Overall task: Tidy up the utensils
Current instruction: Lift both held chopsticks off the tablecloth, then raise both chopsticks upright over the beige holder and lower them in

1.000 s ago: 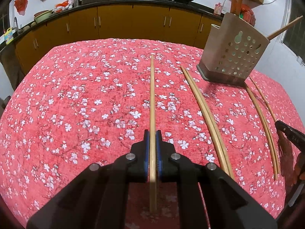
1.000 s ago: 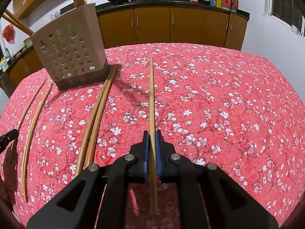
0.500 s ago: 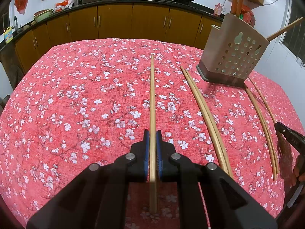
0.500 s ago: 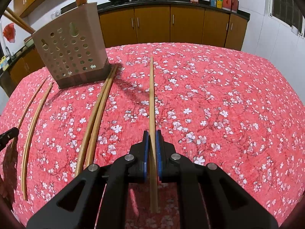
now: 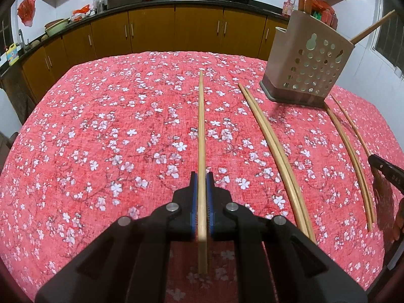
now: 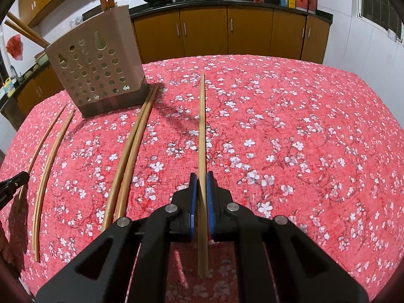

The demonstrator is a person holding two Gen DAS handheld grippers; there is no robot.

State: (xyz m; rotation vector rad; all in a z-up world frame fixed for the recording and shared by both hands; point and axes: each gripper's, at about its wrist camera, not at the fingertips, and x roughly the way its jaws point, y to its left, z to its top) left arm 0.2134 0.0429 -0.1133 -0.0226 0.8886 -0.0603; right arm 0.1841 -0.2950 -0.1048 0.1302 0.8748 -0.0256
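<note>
While the red blossom-print tablecloth (image 5: 101, 139) lies bare leftward in the left wrist view, the left gripper (image 5: 201, 176) angles down, clamped on a pale wooden chopstick (image 5: 201, 126) running straight ahead; in the right wrist view, cloth spreads free rightward, the right gripper (image 6: 201, 176) likewise clamps its light wooden chopstick (image 6: 201, 126), the perforated beige plastic holder (image 6: 98, 68) far left

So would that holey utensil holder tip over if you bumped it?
Possibly. The holder is tall on a small dark base, and long sticks poke out its top, one leaning sideways, so it may be top-heavy. Its thin perforated walls suggest light plastic that slides or tips easily on the tablecloth.
</note>
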